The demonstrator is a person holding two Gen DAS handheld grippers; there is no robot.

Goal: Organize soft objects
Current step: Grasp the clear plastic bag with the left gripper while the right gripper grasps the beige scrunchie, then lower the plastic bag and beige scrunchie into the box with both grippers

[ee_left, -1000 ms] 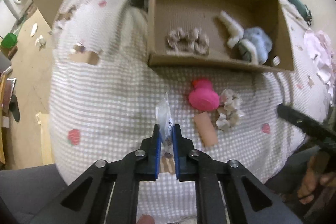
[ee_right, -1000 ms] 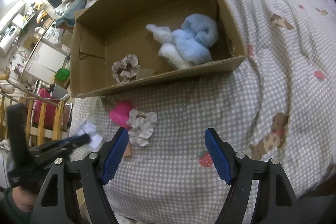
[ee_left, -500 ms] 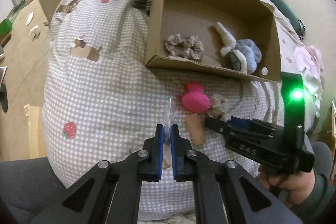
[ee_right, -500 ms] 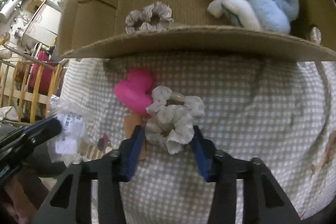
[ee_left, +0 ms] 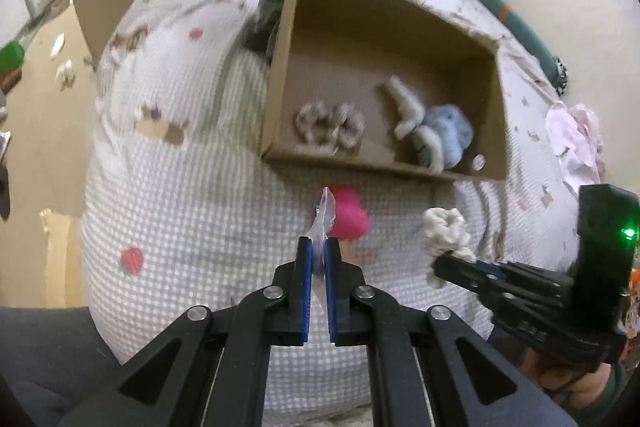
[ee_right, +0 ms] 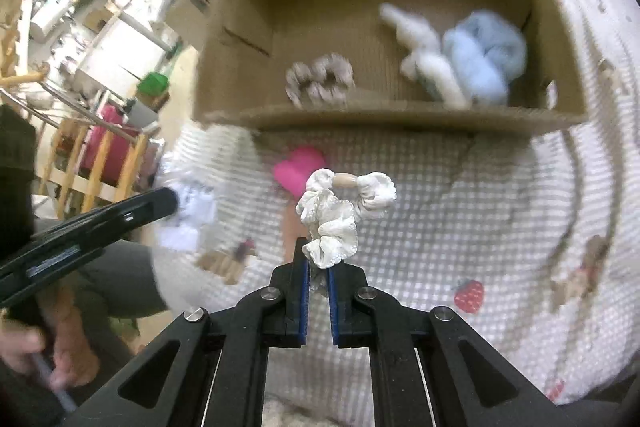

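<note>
- Clear plastic wrapper (ee_left: 322,223) sat pinched in my left gripper (ee_left: 316,259), jaws pressed together on it, tilted down over the gingham bed (ee_left: 192,211) short of the cardboard box (ee_left: 280,75); the pink toy (ee_left: 350,217) lay just beyond.
- Cream scrunchie (ee_right: 340,215) hung pinched in my right gripper (ee_right: 318,269), jaws clamped on its lower edge, raised off the bed. I judged it best to carry it over the box's near wall (ee_right: 400,117) and release beside the brown scrunchie (ee_right: 320,85).

Box (ee_left: 276,99) on bedspread (ee_left: 192,195), scrunchie (ee_left: 330,125) and plush (ee_left: 444,135) inside
</note>
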